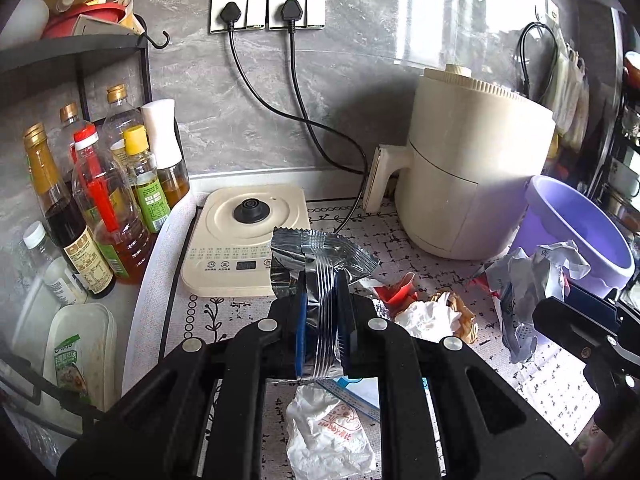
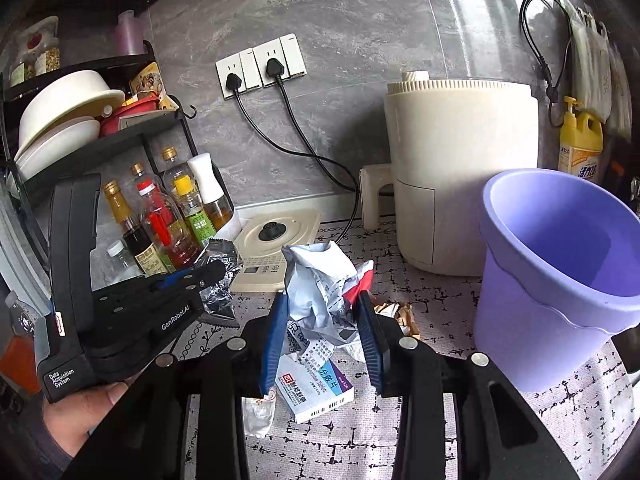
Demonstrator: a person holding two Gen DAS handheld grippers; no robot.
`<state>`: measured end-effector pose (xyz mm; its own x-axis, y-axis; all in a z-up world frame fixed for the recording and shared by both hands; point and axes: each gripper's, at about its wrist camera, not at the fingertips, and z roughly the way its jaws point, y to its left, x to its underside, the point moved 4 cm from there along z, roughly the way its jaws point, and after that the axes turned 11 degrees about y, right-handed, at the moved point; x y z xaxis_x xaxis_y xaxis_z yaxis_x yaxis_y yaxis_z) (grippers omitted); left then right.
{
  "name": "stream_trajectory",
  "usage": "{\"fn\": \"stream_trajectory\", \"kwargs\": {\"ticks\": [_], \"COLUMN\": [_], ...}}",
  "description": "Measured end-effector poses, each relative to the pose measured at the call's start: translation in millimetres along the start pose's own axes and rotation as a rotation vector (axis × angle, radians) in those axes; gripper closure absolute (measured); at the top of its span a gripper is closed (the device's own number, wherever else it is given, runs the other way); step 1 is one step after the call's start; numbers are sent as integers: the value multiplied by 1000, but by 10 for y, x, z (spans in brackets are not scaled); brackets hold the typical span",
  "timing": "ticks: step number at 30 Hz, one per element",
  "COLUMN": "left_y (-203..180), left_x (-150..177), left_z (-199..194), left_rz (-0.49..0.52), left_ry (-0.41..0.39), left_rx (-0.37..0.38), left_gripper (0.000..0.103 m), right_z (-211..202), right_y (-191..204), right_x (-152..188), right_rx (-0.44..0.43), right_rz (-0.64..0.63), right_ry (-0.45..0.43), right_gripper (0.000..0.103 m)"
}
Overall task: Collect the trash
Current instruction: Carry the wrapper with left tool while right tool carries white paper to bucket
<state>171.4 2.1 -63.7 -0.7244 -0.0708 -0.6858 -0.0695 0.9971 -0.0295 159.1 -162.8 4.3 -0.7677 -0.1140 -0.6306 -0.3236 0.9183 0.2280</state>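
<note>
My left gripper (image 1: pixel 323 285) is shut on a silver foil wrapper (image 1: pixel 320 246), held above the patterned counter mat. From the right wrist view the same gripper (image 2: pixel 208 276) shows at the left, held by a hand, with the foil (image 2: pixel 222 260) sticking out. My right gripper (image 2: pixel 322 300) is shut on a crumpled grey-white mailer bag (image 2: pixel 316 276), lifted off the mat. A purple bucket (image 2: pixel 560 280) stands empty to its right. Left on the mat are a medicine box (image 2: pixel 320 388), a white printed wrapper (image 1: pixel 328 432), a red scrap (image 1: pixel 396 292), and a white tissue (image 1: pixel 432 316).
A cream air fryer (image 1: pixel 472 168) stands at the back beside the bucket. A kettle base (image 1: pixel 248 240) lies at back left with two black cables running to wall sockets (image 1: pixel 268 6). Sauce bottles (image 1: pixel 100 200) crowd under a black shelf (image 2: pixel 100 136) on the left.
</note>
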Motion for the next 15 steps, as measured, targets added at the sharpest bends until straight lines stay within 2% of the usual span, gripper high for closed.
{"fn": "stream_trajectory", "kwargs": {"ticks": [5,15], "left_y": [-95,-412], "left_x": [-149,-419], "left_z": [-151,-313], "left_rz": [34,106], "left_ry": [-30,-57], "left_rx": [40,192], "left_gripper": [90,90], "right_z": [-216,-721], "right_y": [-45,-164], "right_x": [-136,-264], "right_rx": [57,228], "right_rz": [40,113], "right_ry": [-43,-113], "right_gripper": [68,68]}}
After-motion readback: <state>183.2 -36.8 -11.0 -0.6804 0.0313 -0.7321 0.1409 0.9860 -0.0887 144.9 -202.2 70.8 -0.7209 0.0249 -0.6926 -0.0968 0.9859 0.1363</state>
